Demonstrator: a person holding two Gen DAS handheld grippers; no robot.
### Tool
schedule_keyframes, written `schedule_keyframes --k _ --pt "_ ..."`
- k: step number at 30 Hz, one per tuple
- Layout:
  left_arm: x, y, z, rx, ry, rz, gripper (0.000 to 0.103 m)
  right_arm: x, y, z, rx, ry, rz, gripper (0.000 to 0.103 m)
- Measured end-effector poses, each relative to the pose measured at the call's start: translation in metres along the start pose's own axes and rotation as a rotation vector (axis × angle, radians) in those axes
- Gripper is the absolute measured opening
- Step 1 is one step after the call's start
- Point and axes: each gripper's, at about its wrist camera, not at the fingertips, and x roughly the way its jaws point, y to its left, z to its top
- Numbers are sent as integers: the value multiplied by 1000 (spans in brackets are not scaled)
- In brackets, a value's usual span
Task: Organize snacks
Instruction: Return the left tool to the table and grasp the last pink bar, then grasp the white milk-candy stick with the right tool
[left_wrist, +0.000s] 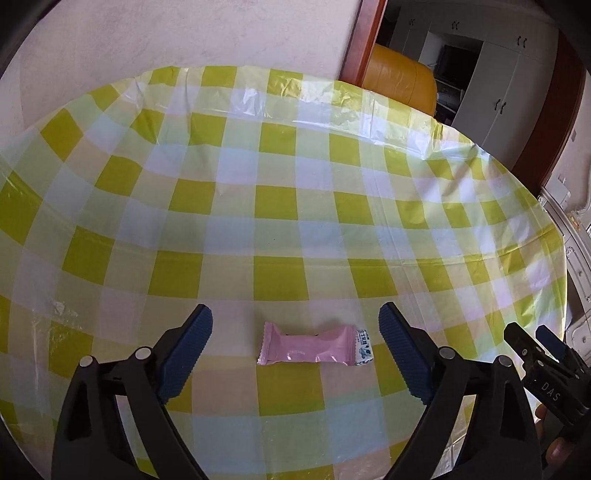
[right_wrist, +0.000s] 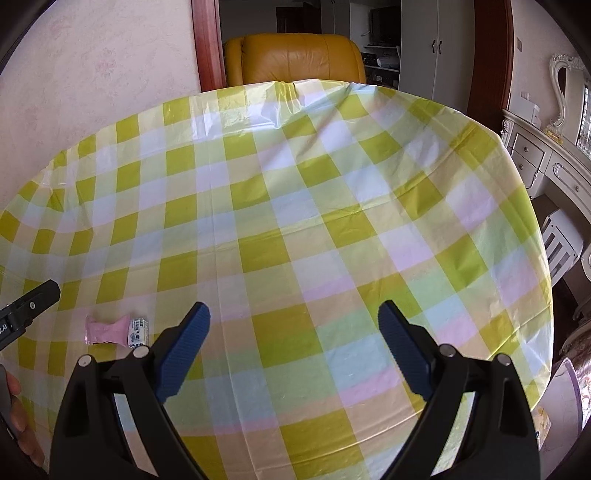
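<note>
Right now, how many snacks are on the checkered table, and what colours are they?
Pink wrapped snack: 1
White-and-blue wrapped snack, touching the pink one's end: 1
Total on the tablecloth: 2

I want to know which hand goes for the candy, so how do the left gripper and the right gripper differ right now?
The left gripper has the pink candy lying on the checked tablecloth between its open fingers, untouched; the right gripper frames only bare cloth. From the right gripper the candy sits off to its left, outside its fingers. Both are open, empty, with blue ribbed pads, angled down at the table.
</note>
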Motion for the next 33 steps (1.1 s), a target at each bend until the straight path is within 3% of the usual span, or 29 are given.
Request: schedule_keyframes --k 4,6,9,16,23,27,31,33 --pt "23 23 -8 -72 65 -36 72 10 17 -2 -47 21 38 92" --pt "32 28 -12 -84 99 -30 61 15 26 -5 -76 30 55 92" --pt "38 29 -19 -75 126 -33 57 18 42 -11 -134 40 92 92" --pt "45 7 -24 17 149 -30 58 33 73 -26 -234 99 149 92" --pt "65 -10 -27 76 176 -4 75 36 77 -30 -239 114 159 92" --pt "72 -17 -29 123 182 41 74 38 75 -30 -233 119 157 92" --pt "76 -22 -29 155 185 40 73 40 75 -31 -234 124 158 92" --pt "79 -27 -32 192 191 43 62 40 75 -31 -233 125 153 92"
